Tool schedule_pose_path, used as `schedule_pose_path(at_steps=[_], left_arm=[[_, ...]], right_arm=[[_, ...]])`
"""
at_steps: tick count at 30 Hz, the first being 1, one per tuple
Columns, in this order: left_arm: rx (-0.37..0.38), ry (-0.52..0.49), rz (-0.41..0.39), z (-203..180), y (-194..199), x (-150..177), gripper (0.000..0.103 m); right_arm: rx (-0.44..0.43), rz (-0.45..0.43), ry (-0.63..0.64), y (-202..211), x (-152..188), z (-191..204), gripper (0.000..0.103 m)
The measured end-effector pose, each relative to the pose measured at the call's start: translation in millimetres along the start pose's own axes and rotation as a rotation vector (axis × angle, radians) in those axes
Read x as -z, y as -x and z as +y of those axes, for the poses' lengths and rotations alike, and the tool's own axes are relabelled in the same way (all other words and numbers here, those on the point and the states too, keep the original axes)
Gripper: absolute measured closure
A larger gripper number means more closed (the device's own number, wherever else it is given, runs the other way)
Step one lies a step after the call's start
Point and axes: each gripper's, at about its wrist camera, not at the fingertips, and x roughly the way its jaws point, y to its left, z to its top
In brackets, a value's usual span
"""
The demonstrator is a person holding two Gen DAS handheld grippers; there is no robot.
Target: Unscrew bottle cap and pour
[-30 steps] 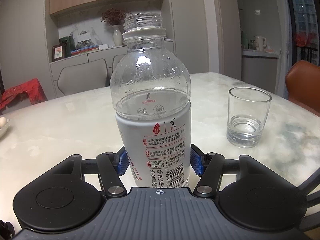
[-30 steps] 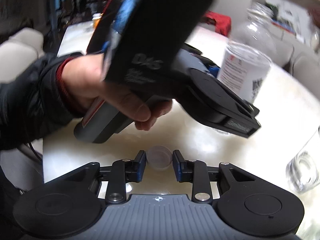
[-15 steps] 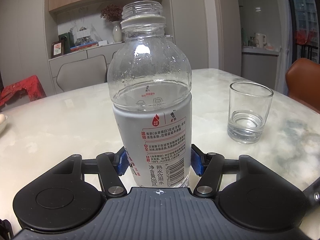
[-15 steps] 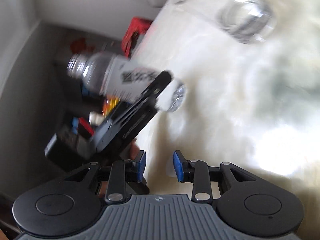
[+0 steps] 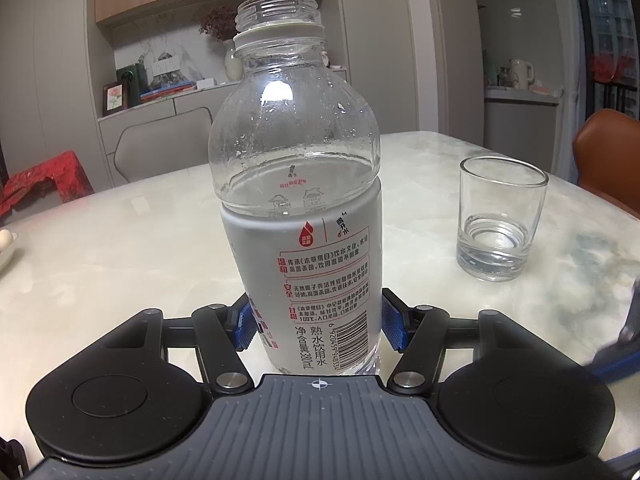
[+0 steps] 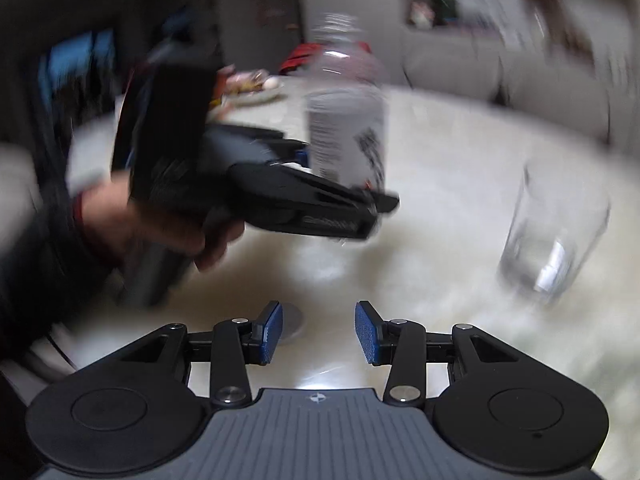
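Left wrist view was sharp and evenly lit, with a glare spot on the bottle point(image 5: 298, 184). Right wrist view was motion-blurred, dim, edges bowed by fisheye distortion.

My left gripper point(image 5: 316, 324) is clamped, both blue pads point(image 5: 394, 330) pressing inward, my left hand point(image 6: 160, 224) wrapping its handle. My right gripper point(image 6: 319, 332) gapes, holding nothing.
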Motion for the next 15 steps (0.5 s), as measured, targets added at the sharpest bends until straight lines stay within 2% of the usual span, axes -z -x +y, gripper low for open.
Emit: schedule_pose_path(at_steps=[10,12,15], left_arm=[[0.014,0.014,-0.001,3.8,2.1,-0.8,0.041],[0.015,0.016,-0.001,4.2,2.4,-1.0,0.040],[0.016,0.018,-0.001,5.2,1.1,-2.0,0.040]], right_arm=[[0.116,0.074,0.478,-14.8,-1.7,42.2,0.081],[0.139,0.089,0.574,-17.7,-2.1,50.6,0.081],[0.174,0.111,0.718,-22.2,-2.6,63.3,0.086]])
